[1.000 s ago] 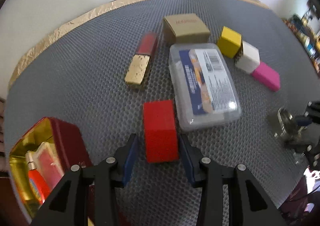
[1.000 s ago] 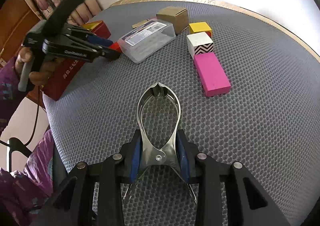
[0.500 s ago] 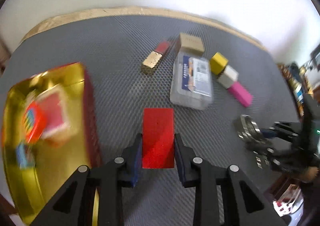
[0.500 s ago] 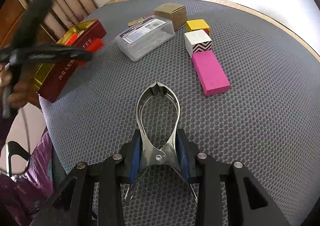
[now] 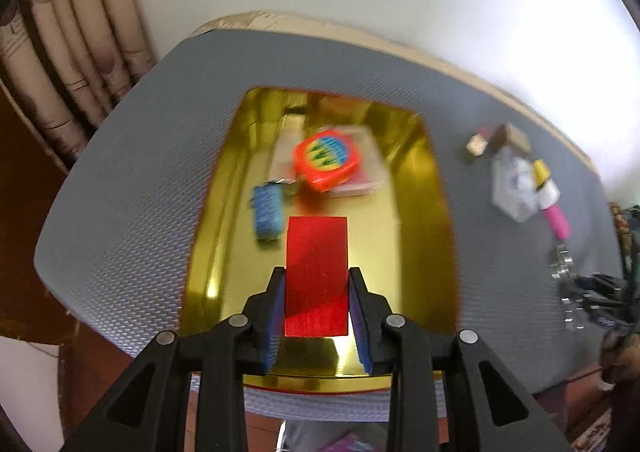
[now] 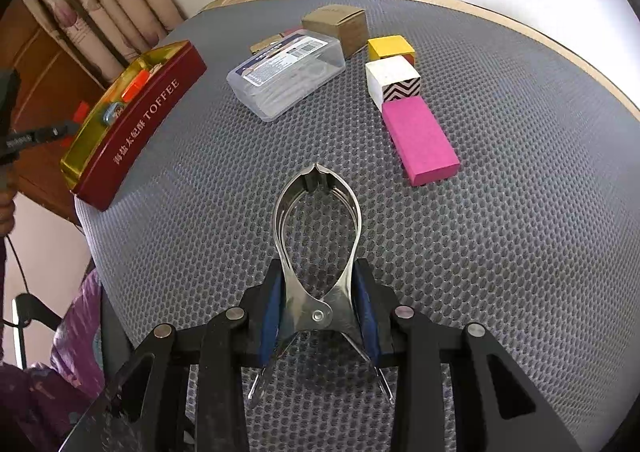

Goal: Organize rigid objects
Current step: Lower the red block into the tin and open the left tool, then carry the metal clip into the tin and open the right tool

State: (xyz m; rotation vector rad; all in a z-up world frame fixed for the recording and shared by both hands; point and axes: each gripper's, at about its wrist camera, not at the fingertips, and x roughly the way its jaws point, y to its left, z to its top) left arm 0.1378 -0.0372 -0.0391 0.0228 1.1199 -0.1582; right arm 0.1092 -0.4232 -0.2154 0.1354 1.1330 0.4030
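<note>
My left gripper (image 5: pixel 317 280) is shut on a red block (image 5: pixel 317 272) and holds it over the near end of the open gold-lined red tin (image 5: pixel 432 211). The tin holds an orange tape measure (image 5: pixel 326 161), a blue brush (image 5: pixel 267 211) and a pink card. My right gripper (image 6: pixel 318 284) is shut on a metal spring clamp (image 6: pixel 318 236) above the grey mesh table. In the right wrist view the tin (image 6: pixel 148 119) stands at the left, with the red block (image 6: pixel 82 110) just beyond it.
On the table lie a clear plastic case (image 6: pixel 288 73), a brown cardboard box (image 6: pixel 338 27), a yellow cube (image 6: pixel 390 47), a white zigzag cube (image 6: pixel 394 81), a pink block (image 6: pixel 420 139) and a gold-red bar (image 6: pixel 266 43). Curtains hang at the far left.
My left gripper closed on the red block, lifted it and carried it left over the tin. My right gripper stays still with the clamp.
</note>
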